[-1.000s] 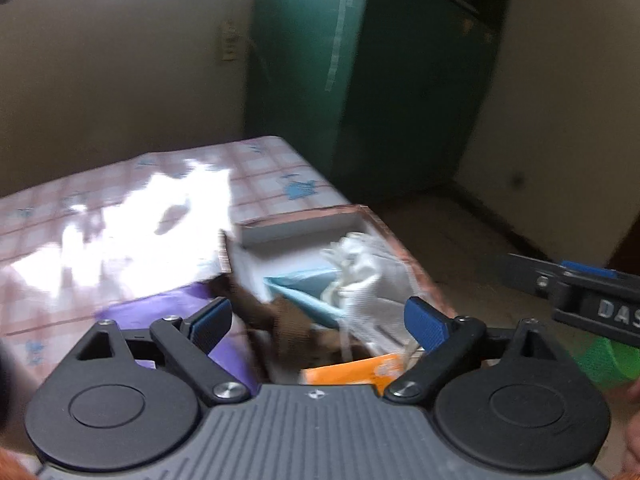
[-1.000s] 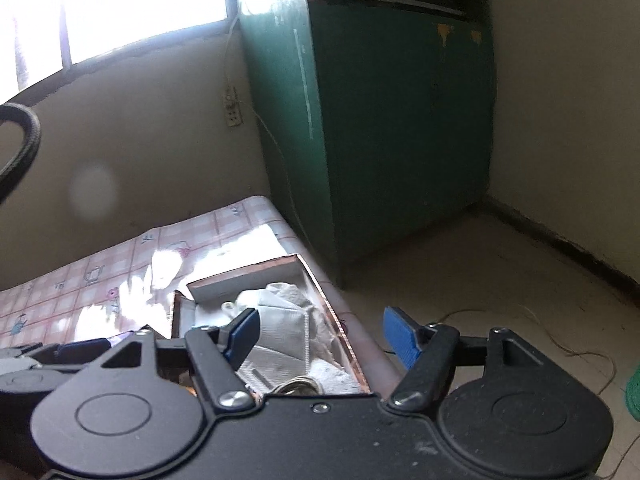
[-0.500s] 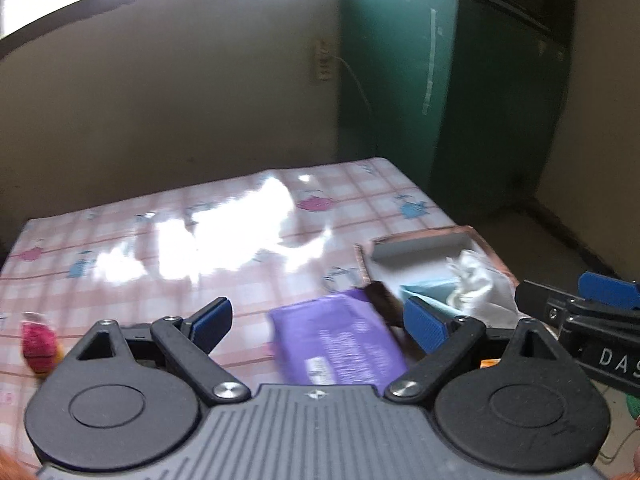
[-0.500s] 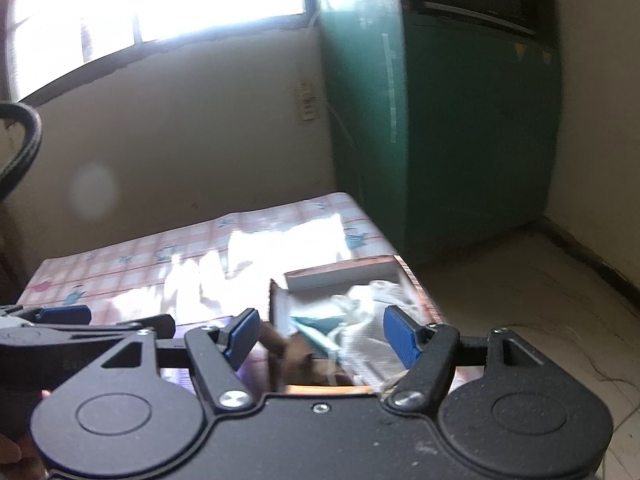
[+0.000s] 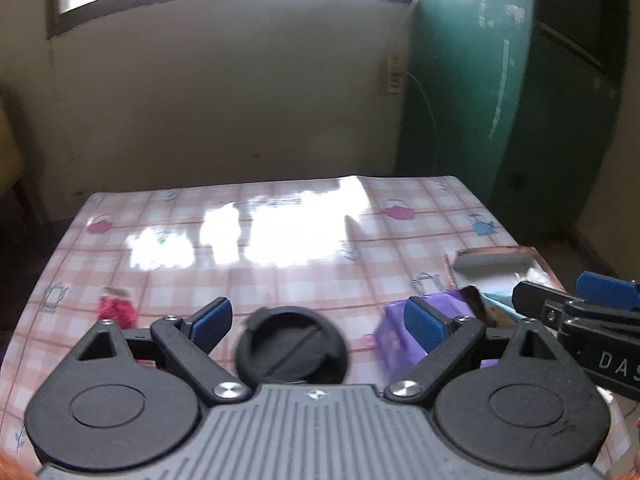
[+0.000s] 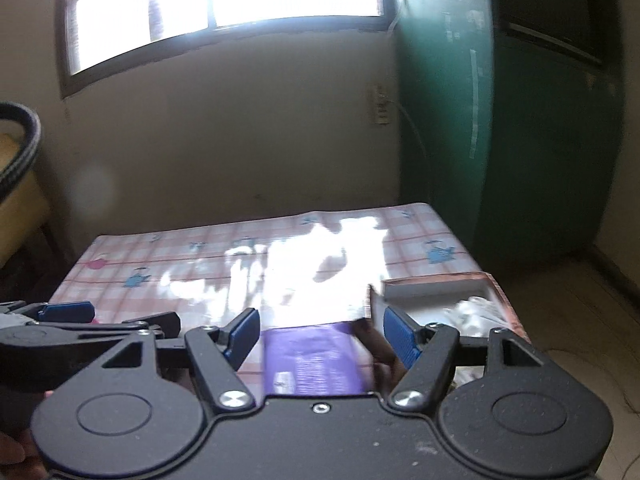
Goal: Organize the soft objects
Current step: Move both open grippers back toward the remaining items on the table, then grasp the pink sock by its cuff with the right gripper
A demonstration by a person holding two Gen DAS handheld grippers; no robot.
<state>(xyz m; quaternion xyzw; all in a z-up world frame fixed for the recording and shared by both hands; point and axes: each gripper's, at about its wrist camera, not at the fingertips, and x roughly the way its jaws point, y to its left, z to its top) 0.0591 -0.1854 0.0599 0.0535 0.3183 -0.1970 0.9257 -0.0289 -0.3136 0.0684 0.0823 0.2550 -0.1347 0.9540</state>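
Over the table (image 5: 280,216), more of the checked cloth is now seen than a second ago, when the box (image 5: 492,258) filled the middle of both views; the box now lies at the right edge. Both grippers are held side by side, pointed down at a slant toward the far wall. The left gripper (image 5: 318,318) has its fingers wide with nothing gripped; a black round lid (image 5: 290,346) lies below the gap. The right gripper (image 6: 320,334) is likewise wide and empty, above a purple packet (image 6: 312,360) lying beside the box. A red soft thing (image 5: 116,308) near the left edge is shown only by the left view; the white cloth (image 6: 476,308) in the box is clearer in the right view.
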